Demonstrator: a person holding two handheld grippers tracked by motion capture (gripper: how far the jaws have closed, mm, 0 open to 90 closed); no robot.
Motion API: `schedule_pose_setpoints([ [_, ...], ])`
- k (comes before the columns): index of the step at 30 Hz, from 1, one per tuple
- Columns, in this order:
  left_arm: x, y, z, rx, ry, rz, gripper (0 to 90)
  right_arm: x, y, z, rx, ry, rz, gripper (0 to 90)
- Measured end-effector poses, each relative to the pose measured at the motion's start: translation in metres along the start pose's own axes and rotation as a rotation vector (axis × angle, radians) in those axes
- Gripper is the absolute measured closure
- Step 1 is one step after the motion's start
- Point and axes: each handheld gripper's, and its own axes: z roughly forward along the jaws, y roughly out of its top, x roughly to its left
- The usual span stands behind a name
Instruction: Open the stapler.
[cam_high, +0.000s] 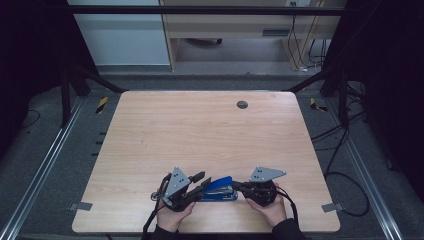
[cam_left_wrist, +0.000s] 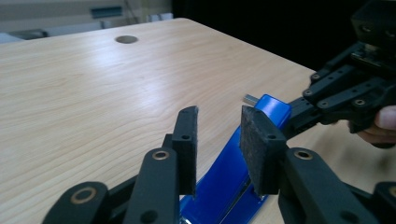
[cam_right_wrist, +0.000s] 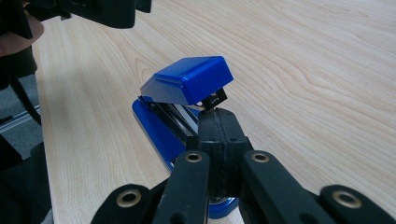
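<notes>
Wooden table (cam_high: 200, 130), pale and bare over most of its top, with a small dark round cap (cam_high: 242, 104) set in near the far edge. Blue stapler (cam_high: 220, 189) lying near the front edge, between the two hands, its top arm tilted up from the base. Left gripper (cam_left_wrist: 218, 151) reaching over the stapler from its near end, jaws standing apart either side of the blue top, pads (cam_left_wrist: 256, 154) not pressing on it. Right gripper (cam_right_wrist: 219, 140) at the stapler's other end, jaws pressed together, tips resting at the front of the base just under the raised head; cannot tell whether anything is pinched between them. Left hand (cam_high: 172, 216) and right hand (cam_high: 272, 210) coming in from the near edge.
</notes>
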Motion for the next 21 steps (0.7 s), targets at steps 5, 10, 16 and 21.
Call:
schedule_pose_setpoints([
  [5, -0.012, -0.016, -0.006, -0.036, 0.077, -0.027, 77.0, 0.000, 0.000, 0.000, 0.000, 0.000, 0.002, 90.0],
  [10, -0.024, -0.029, -0.007, -0.058, 0.117, -0.062, 85.4, 0.000, 0.000, 0.000, -0.001, 0.001, 0.004, 90.0],
  [16, -0.042, -0.044, -0.002, -0.049, 0.143, -0.057, 89.2, 0.001, 0.000, 0.000, 0.000, 0.002, 0.004, 90.0],
  [21, -0.052, -0.053, 0.006, -0.025, 0.148, -0.048, 89.7, 0.001, 0.000, 0.000, 0.000, 0.002, 0.004, 90.0],
])
